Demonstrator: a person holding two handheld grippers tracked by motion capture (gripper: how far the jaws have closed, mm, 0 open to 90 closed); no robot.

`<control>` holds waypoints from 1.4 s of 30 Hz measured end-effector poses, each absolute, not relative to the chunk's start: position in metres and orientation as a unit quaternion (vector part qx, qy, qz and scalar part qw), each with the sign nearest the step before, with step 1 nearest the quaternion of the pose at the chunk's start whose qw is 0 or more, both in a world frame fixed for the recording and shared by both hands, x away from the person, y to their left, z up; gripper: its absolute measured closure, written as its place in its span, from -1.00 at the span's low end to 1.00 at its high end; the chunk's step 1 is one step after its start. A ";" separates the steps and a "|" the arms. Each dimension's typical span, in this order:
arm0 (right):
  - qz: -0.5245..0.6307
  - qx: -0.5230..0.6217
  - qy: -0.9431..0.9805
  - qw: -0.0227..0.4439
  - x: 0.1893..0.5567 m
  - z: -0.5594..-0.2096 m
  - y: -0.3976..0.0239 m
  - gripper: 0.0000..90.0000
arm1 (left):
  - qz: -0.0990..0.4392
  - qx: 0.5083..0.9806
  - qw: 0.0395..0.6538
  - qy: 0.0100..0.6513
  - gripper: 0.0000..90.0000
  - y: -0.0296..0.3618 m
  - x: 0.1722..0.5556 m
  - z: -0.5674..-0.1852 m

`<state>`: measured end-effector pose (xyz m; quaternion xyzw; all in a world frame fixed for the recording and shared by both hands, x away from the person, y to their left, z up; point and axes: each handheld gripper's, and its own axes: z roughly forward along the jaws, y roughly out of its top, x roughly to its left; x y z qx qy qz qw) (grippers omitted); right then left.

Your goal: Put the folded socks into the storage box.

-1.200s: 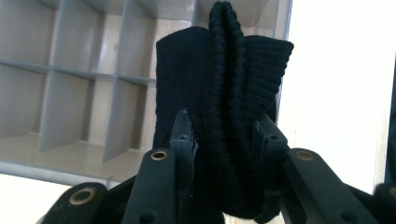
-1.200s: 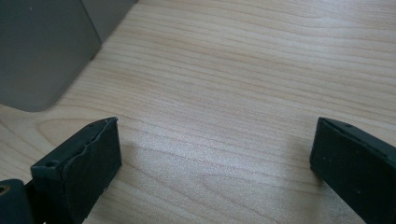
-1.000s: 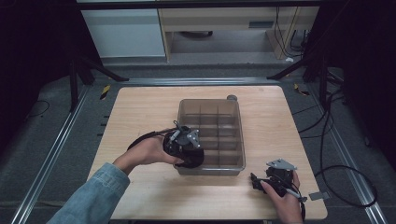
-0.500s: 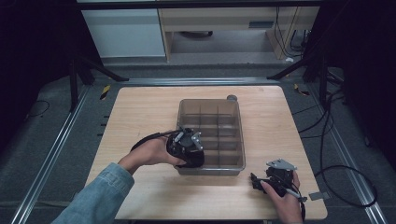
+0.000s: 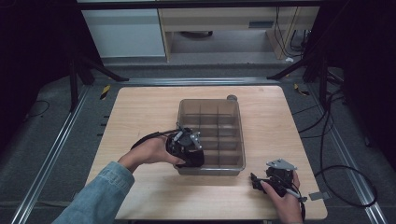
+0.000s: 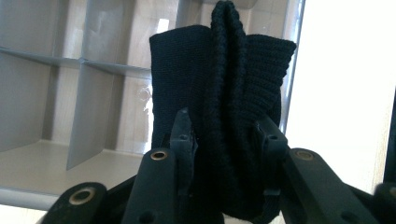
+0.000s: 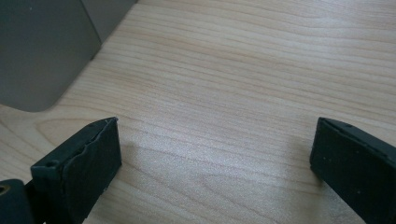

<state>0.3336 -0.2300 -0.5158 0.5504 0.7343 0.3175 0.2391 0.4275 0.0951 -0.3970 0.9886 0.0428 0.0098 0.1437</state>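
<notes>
The left tool point(image 5: 192, 150) was clamped on a folded black knitted cloth point(image 6: 224, 107), its two black jaws pinching the bundle from both sides low down, so that the ribbed folds stood up between them and stayed together rather than spreading. The grip looked chosen for that purpose: holding a soft thing near its base keeps it compact enough to go into a narrow cell. The cloth hung at the near left corner of the translucent grey plastic organiser box with inner dividers point(image 5: 233, 116), which sat in the middle of the pale wooden surface point(image 5: 140, 112). In the left gripper view the box's compartments lay just behind the cloth, suggesting it was being lined up with one of the nearest cells, though which one could not be told.

The right tool point(image 7: 212, 154) rested low over bare wood near the box's near right corner, its jaws wide apart with nothing between them. It probably waited there out of the way, close enough to steady the box if needed.
</notes>
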 end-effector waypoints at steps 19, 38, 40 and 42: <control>0.318 0.550 0.734 0.239 0.334 -0.516 -0.230 -0.95 | 0.013 0.981 0.184 0.063 -0.02 0.106 0.425 -0.383; 0.317 0.550 0.734 0.239 0.334 -0.516 -0.230 -0.95 | 0.025 0.959 0.269 0.087 0.70 0.116 0.438 -0.332; 0.317 0.550 0.734 0.239 0.334 -0.516 -0.230 -0.95 | 0.021 0.959 0.268 0.094 0.82 0.115 0.442 -0.334; 0.317 0.550 0.734 0.239 0.334 -0.516 -0.230 -0.95 | 0.019 0.960 0.262 0.095 0.91 0.112 0.444 -0.338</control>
